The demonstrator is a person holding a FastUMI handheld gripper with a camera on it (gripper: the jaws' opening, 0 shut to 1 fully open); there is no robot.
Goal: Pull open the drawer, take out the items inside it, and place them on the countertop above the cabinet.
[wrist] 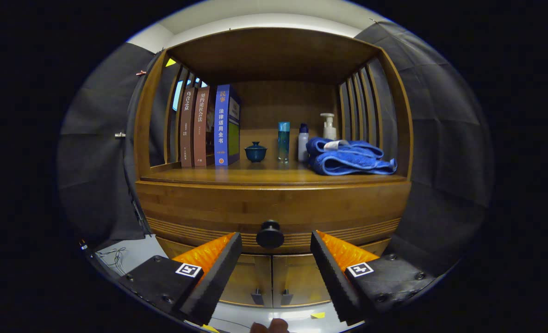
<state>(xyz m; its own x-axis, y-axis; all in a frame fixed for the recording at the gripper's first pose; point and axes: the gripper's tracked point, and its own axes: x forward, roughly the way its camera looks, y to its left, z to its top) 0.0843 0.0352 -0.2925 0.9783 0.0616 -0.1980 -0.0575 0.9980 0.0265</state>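
A wooden cabinet stands ahead of me with its drawer (200, 208) closed flush. A round black knob (270, 233) sits at the middle of the drawer front. My gripper (276, 243) is open, and the knob lies in the gap between the two fingertips (231, 249), a little beyond them. Neither finger touches it. Above the drawer runs the wooden countertop (264, 176). What the drawer holds is hidden.
On the countertop stand three books (209, 127), a small teal lidded cup (256, 151), a teal bottle (283, 141), a small white bottle (303, 143), a pump bottle (328, 126) and a folded blue towel (348, 159). Two small doors (274, 282) sit below the drawer.
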